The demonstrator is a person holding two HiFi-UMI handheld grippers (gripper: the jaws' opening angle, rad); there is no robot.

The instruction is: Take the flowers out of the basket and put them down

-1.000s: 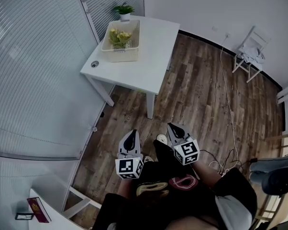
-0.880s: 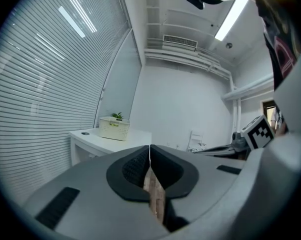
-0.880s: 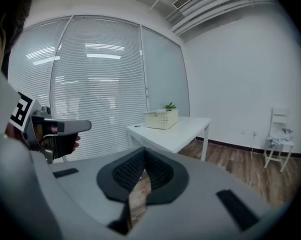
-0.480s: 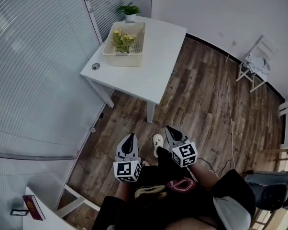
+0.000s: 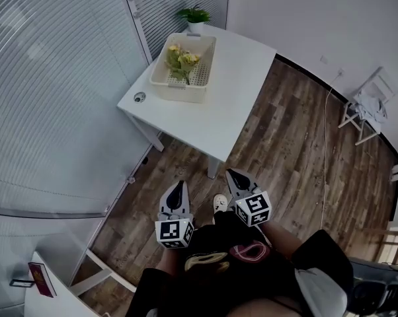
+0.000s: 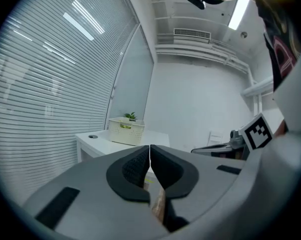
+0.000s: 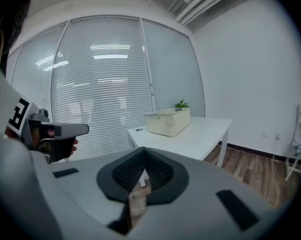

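Left tongs (image 5: pixel 178 186) and right tongs (image 5: pixel 234 175) clenched, empty; flowers (image 5: pixel 184 61) in basket (image 5: pixel 178 92) look light, crushable; I'd pinch the stems.

Count: 1 basket (image 5: pixel 179 92), on 1 table (image 5: pixel 232 104); 1 flower bunch (image 5: pixel 183 61); 1 potted plant (image 5: pixel 195 15); 1 folding chair (image 5: pixel 367 107); 2 grippers: left gripper (image 5: pixel 178 187), right gripper (image 5: pixel 235 176).

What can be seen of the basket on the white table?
The basket is cream, rectangular and open-topped, seemingly plastic, with perforated walls. It stands upright on the white table toward its far left end, holding yellow flowers with green leaves. A small potted plant stands just behind it.
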